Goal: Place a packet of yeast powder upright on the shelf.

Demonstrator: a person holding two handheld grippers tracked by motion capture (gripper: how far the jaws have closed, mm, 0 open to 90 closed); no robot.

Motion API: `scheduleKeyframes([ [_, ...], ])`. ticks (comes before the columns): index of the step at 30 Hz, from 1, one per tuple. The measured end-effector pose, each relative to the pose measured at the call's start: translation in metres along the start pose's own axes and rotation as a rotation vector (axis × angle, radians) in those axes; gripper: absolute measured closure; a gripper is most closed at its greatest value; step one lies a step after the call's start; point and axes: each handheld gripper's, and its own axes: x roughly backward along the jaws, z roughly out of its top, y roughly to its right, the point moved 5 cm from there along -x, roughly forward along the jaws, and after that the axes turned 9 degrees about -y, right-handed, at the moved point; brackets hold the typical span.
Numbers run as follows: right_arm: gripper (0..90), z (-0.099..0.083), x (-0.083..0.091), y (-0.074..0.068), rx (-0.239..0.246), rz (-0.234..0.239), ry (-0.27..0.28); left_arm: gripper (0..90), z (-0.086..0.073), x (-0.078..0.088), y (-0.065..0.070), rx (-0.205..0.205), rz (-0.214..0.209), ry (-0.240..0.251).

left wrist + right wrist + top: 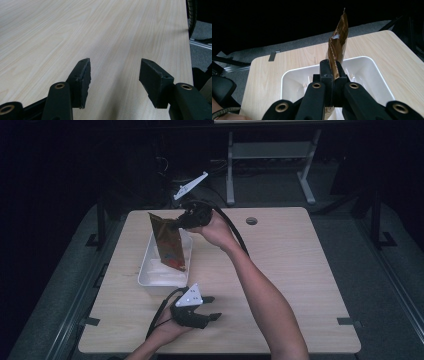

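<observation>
**Holding a brown pouch over the white tray**

Gripping the brown pouch [167,241] by its upper edge, the right gripper [176,225] has its jaws clamped tight on the foil, and the pouch hangs tilted above the white tray [145,270]. In the right gripper view the pouch [338,42] rises edge-on from between the jaws toward 12 o'clock, so its printed face cannot be read there, and its lower part is cut off behind the jaw arms. Whether the pouch's bottom corner touches the tray floor cannot be told from the high view. Pale contents in the tray's near end are too faint to make out.

The left gripper [214,307] rests low at 6 o'clock of the table [290,270], just off the tray's near corner, with jaws standing apart and nothing between them; the left gripper view shows bare wood between the pads.

From the tray toward 3 o'clock the tabletop lies open up to its right edge. A round cable hole [251,221] sits near the far edge at 12 o'clock. The tray lies close to the table's 9 o'clock edge.
</observation>
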Motion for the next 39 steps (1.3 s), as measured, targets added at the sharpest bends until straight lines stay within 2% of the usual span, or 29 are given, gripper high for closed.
scheduleKeyframes([
  [6, 89.8, 0.003, -0.012, -0.001, 0.011, 0.002, -0.017, 42.2, 0.001, 0.0, 0.0, -0.001, 0.004, 0.004],
  [22, 89.7, 0.011, -0.031, -0.001, 0.024, 0.008, -0.017, 42.2, 0.0, 0.001, -0.001, 0.001, 0.003, 0.01],
  [39, 89.5, 0.013, -0.04, 0.005, 0.01, 0.012, -0.018, 42.2, 0.0, 0.001, -0.002, 0.005, 0.005, 0.013],
])
